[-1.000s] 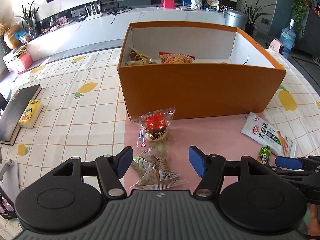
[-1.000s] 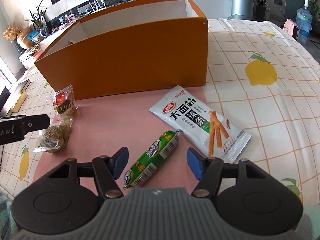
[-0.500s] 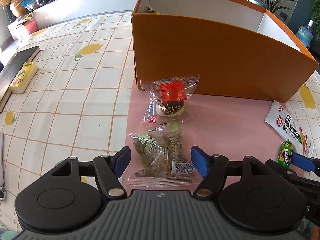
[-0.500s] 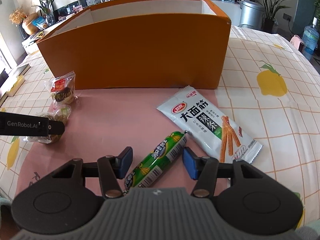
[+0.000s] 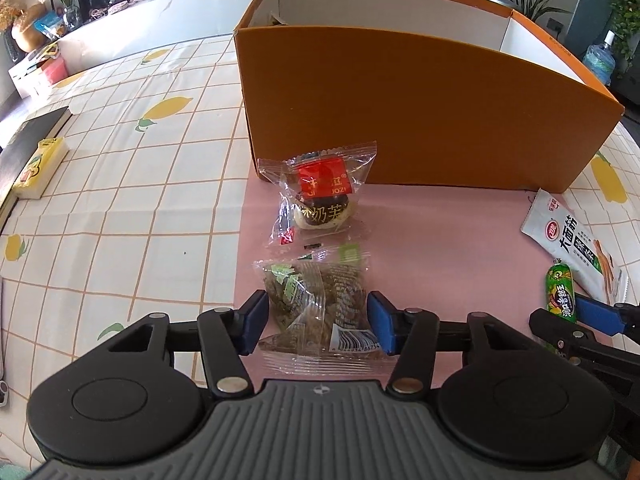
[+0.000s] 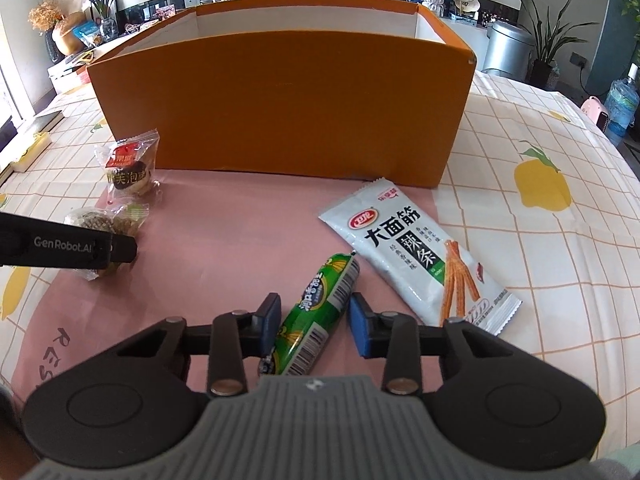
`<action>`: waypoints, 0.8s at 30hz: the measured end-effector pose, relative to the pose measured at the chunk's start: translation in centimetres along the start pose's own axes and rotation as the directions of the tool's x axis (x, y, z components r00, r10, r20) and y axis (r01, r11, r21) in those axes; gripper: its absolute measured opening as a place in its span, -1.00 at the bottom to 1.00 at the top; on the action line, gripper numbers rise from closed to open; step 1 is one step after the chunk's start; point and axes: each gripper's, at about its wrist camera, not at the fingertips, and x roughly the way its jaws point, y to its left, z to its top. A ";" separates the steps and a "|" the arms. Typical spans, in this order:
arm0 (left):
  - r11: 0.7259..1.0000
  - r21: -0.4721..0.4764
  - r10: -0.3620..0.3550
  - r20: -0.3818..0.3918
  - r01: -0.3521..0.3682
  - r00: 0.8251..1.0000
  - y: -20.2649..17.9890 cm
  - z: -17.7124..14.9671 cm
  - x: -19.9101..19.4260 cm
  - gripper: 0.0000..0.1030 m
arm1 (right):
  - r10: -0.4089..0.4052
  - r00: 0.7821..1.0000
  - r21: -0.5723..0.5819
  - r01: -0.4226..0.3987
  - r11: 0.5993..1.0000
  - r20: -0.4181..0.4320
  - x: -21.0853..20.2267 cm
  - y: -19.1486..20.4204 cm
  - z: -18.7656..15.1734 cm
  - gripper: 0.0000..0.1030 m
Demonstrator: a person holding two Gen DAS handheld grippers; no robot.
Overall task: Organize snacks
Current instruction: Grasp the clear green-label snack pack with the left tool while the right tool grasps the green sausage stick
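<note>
My left gripper (image 5: 316,320) is open, its blue pads on either side of a clear packet of green-labelled brown snacks (image 5: 316,300) lying on the pink mat (image 5: 440,240). Beyond it lies a red-labelled puff pastry packet (image 5: 322,200). My right gripper (image 6: 314,318) is open but narrowed around a green sausage stick (image 6: 316,312); the pads look close to it, contact unclear. A white spicy-strip packet (image 6: 416,256) lies to its right. The orange box (image 6: 280,108) stands behind all the snacks.
A yellow-lemon checked tablecloth (image 5: 120,200) covers the table. A yellow pack (image 5: 38,168) and a dark book (image 5: 24,136) lie at the far left. A counter with plants and clutter (image 6: 100,32) runs behind the table.
Both grippers have moved down and forward over their snacks. The left pads now flank the green-labelled packet. The right jaws have narrowed around the sausage stick.
</note>
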 end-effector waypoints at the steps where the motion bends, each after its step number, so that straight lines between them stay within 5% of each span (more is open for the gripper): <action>1: 1.000 0.001 0.000 0.002 0.000 1.000 -0.1 -0.1 -0.1 0.16 | 0.003 1.000 0.004 -0.003 1.000 0.001 0.0 -0.1 0.0 -0.42; 24: 0.999 0.045 -0.033 0.031 0.032 0.999 -3.4 -1.4 -2.8 -0.06 | 0.078 0.997 0.090 -0.079 0.993 0.014 -1.5 -1.5 -0.5 -0.57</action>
